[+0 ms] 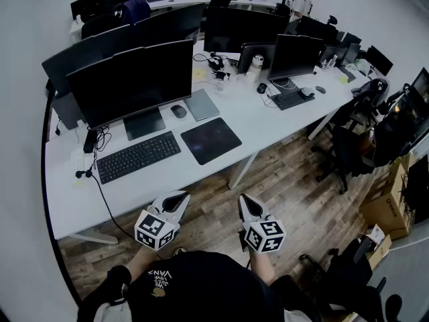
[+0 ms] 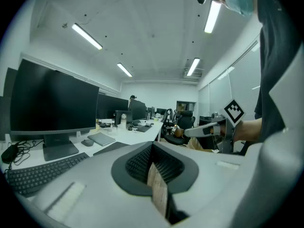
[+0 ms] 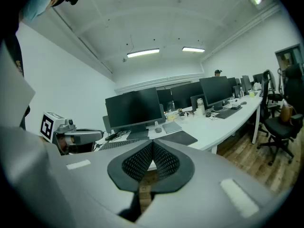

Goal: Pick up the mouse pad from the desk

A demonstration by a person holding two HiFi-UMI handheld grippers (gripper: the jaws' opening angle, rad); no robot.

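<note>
A dark rectangular mouse pad (image 1: 210,139) lies flat on the white desk (image 1: 268,123), right of the black keyboard (image 1: 138,156). It also shows as a dark sheet in the right gripper view (image 3: 178,137) and in the left gripper view (image 2: 111,147). My left gripper (image 1: 178,198) and right gripper (image 1: 245,200) hover side by side over the wooden floor, short of the desk's front edge. Both are shut with nothing between the jaws. In the left gripper view my left gripper (image 2: 152,146) points at the desk; my right gripper (image 3: 152,144) does the same in its own view.
A large monitor (image 1: 131,82) stands behind the keyboard, with a grey mouse (image 1: 178,111) and a closed grey laptop (image 1: 202,104) beyond the pad. More monitors and cables fill the desk's far end. Office chairs (image 1: 355,139) and cardboard boxes (image 1: 389,203) stand at right.
</note>
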